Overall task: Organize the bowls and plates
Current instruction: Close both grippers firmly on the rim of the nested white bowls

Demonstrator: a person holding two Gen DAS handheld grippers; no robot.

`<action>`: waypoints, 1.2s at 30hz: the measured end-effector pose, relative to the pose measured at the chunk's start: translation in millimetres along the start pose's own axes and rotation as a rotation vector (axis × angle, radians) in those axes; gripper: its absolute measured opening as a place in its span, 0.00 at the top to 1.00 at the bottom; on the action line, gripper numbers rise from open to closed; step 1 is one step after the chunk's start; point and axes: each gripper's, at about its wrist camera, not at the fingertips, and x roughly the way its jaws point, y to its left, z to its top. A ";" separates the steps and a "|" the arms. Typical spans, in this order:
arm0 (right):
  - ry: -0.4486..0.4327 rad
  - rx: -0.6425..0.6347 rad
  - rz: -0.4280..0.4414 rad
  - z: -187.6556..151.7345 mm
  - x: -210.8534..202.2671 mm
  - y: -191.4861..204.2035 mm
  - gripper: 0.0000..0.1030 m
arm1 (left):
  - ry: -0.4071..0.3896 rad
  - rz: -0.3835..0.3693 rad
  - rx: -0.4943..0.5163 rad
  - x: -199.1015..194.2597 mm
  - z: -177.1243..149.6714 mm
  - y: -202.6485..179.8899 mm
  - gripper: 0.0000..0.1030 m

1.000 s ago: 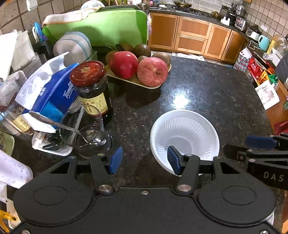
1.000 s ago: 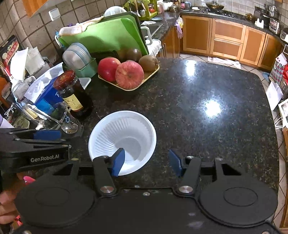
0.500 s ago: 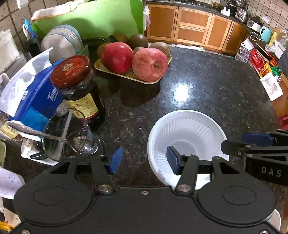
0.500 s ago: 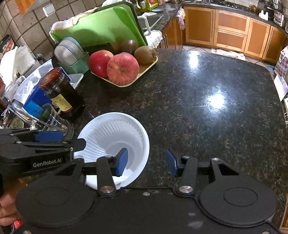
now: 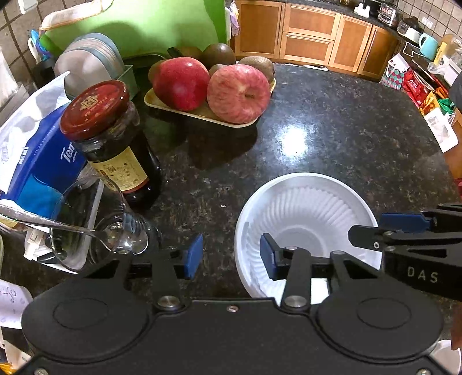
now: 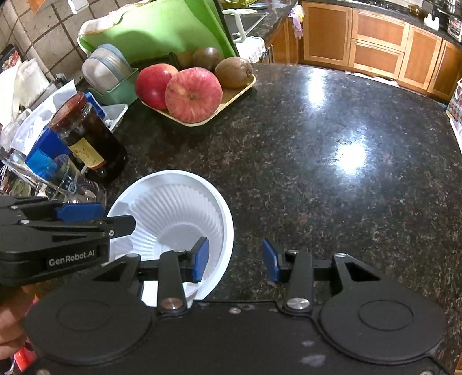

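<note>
A white ribbed bowl stands on the dark granite counter. My left gripper straddles the bowl's left rim, one blue pad outside and one inside. Its jaws are closing and neither pad touches the rim. My right gripper straddles the right rim the same way, its jaws closing with a gap on both sides. Each gripper shows in the other's view, the right gripper and the left gripper. Grey plates stand upright in a green rack at the back left.
A red-lidded jar and a glass with a spoon stand just left of the bowl. Behind them lie a blue tissue pack, a tray of apples and kiwis and a green cutting board. Bare counter spreads to the right.
Both grippers have come down onto the bowl and their jaws have narrowed. The right gripper's left pad, outside the rim before, is now inside the bowl. The bowl has not moved.
</note>
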 end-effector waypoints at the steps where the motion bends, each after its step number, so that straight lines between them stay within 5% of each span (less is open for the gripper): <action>1: 0.002 -0.003 0.002 -0.1 0.4 0.5 0.58 | 0.001 -0.002 0.001 0.8 0.3 -0.5 0.51; 20: 0.018 -0.018 0.007 2.3 8.5 4.4 0.67 | 0.009 -0.002 0.020 8.5 1.0 -6.8 0.57; 36: 0.027 -0.019 0.010 1.6 8.1 6.2 0.83 | 0.018 -0.010 0.027 12.2 1.8 -7.2 0.81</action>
